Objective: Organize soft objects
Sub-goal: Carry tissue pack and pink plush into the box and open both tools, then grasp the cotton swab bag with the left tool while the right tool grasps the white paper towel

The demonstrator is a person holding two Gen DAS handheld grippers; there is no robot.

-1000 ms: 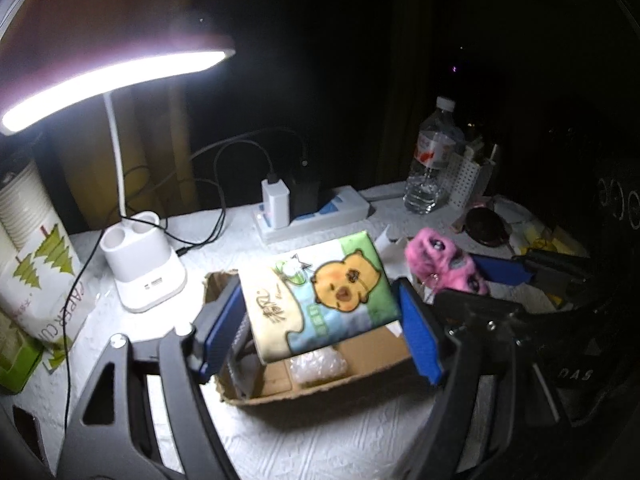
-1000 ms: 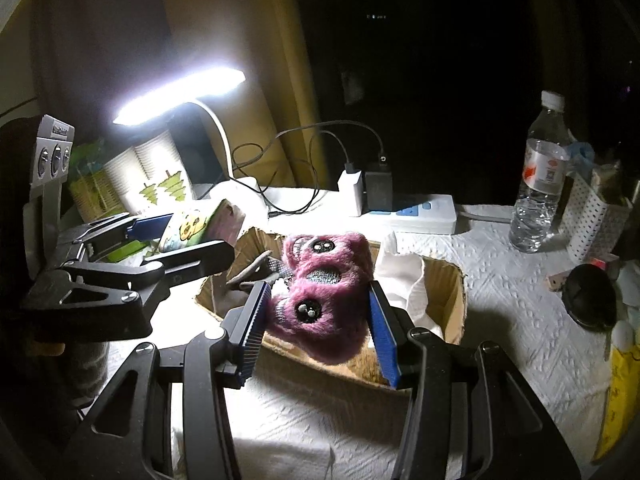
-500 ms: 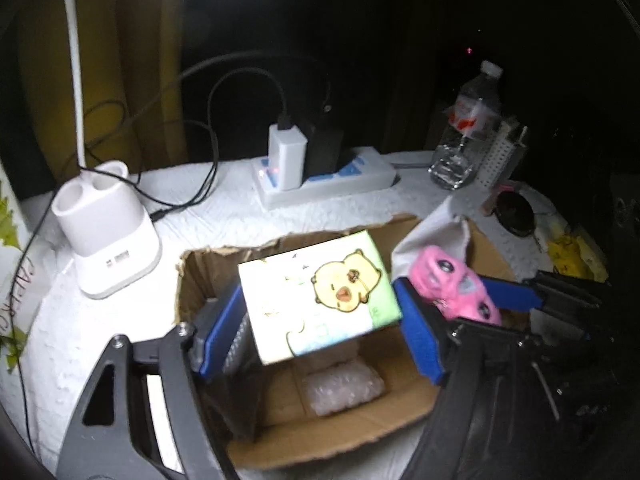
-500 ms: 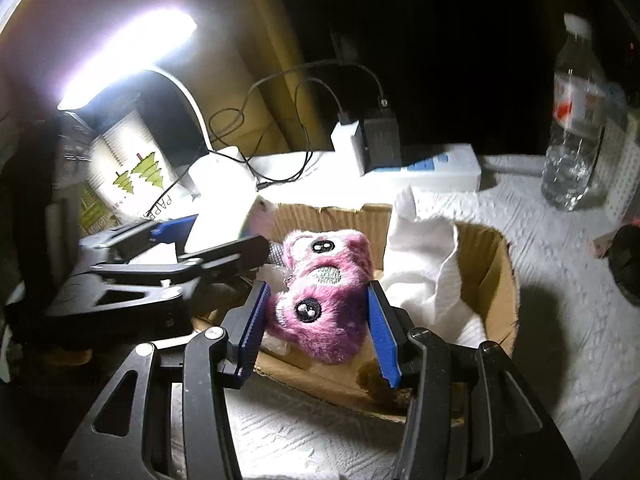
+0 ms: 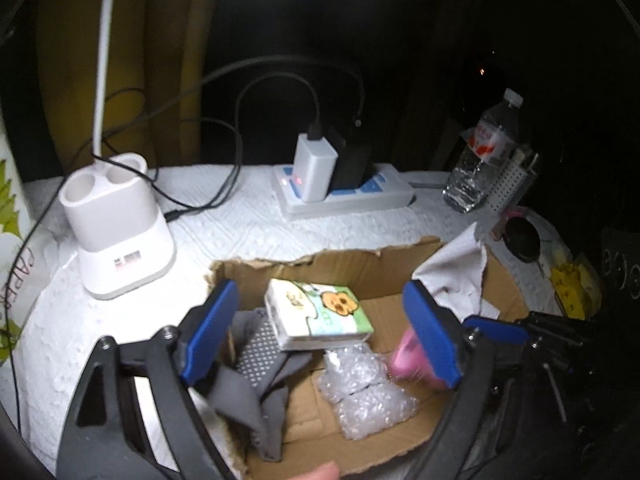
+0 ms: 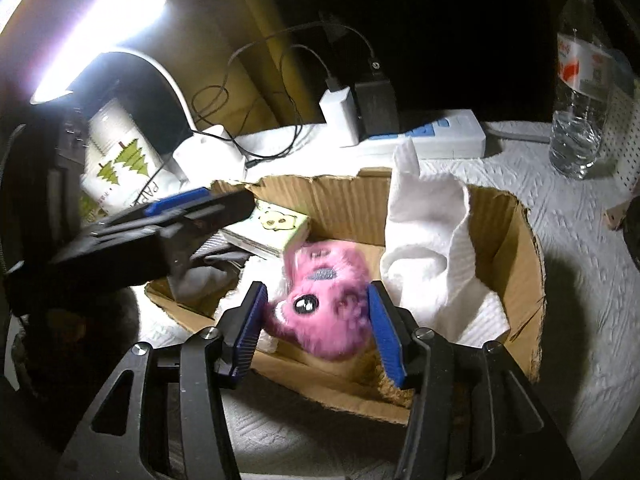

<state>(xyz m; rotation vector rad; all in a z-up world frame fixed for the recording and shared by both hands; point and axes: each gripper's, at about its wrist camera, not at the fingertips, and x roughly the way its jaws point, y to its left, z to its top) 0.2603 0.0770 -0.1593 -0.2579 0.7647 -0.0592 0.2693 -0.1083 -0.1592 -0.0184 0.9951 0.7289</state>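
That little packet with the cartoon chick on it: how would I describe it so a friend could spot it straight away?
Start at the torn cardboard box on the white-covered table. Inside, near its back wall, the chick packet lies flat, propped on a grey cloth and bubble wrap. It is the only printed, flat-sided thing there: a yellow chick on green and white.

Behind the box I see: power strip (image 5: pixel 348 194) with 2 chargers
Right: water bottle (image 6: pixel 580 76)
Left: lamp base (image 5: pixel 116 224)
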